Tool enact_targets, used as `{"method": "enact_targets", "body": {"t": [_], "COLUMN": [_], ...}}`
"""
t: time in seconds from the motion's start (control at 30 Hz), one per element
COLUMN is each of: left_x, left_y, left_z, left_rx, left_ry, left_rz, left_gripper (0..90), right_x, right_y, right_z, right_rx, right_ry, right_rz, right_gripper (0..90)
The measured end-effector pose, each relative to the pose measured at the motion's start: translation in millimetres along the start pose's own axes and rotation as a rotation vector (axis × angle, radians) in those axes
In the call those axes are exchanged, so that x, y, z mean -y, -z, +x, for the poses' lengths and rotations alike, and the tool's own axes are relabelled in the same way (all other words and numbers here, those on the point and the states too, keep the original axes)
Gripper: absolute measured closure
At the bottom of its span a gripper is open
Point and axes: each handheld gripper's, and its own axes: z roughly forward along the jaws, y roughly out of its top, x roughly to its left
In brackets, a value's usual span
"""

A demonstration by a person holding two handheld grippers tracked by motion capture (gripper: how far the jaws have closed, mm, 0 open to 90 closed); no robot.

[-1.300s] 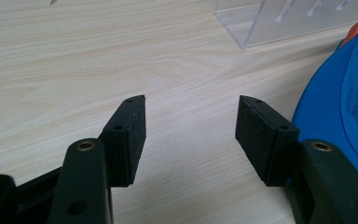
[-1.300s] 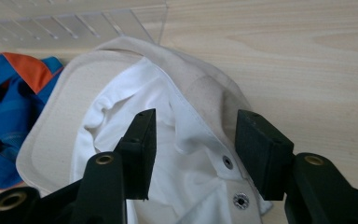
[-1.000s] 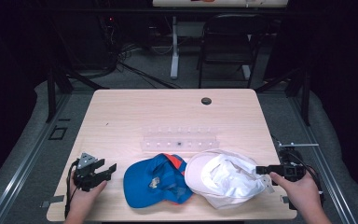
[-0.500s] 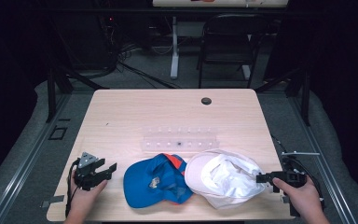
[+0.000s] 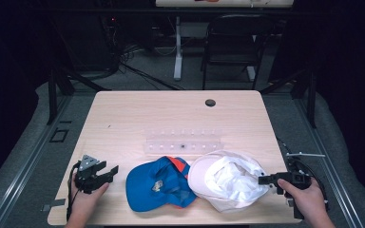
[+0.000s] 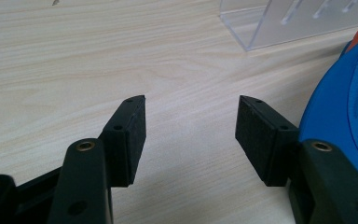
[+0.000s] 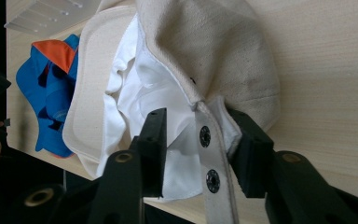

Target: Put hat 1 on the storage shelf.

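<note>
A cream cap [image 5: 228, 180] lies upside down at the front right of the table, its white lining showing. My right gripper [image 5: 262, 179] reaches its rear edge from the right. In the right gripper view the cap's snap strap [image 7: 206, 140] stands between the jaws of my right gripper [image 7: 196, 114]. These jaws have just been closing, and a gap remains on the left side. A blue cap [image 5: 157, 183] with an orange patch lies beside the cream cap [image 7: 205, 51]. My left gripper [image 5: 110, 167] rests open on the bare wood left of it, and the left gripper [image 6: 191, 105] has nothing between its jaws.
A clear plastic rack [image 5: 183, 142] lies across the table's middle, just behind both caps. A dark cable hole [image 5: 210, 102] sits near the far edge of the wooden table [image 5: 123, 114]. A chair [image 5: 233, 42] and desk legs stand beyond.
The right hand has shifted slightly toward the table's front edge at the cream cap's rear. The left gripper and both caps have stayed in place.
</note>
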Motion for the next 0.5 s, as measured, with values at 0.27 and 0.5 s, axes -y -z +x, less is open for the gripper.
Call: {"method": "enact_targets", "body": {"t": [0.27, 0.5], "left_x": [0.1, 0.1], "left_y": [0.5, 0.5], "left_z": [0.7, 0.5], "left_rx": [0.0, 0.0], "left_ry": [0.0, 0.0], "left_rz": [0.001, 0.0], "left_gripper": [43.2, 43.2], "right_x": [-9.3, -14.5], "right_y": [1.8, -2.8], "right_z": [20.0, 35.0], "right_rx": [0.042, 0.143], "right_ry": [0.07, 0.116], "right_rz": [0.023, 0.049], "right_gripper": [76.0, 76.6]}}
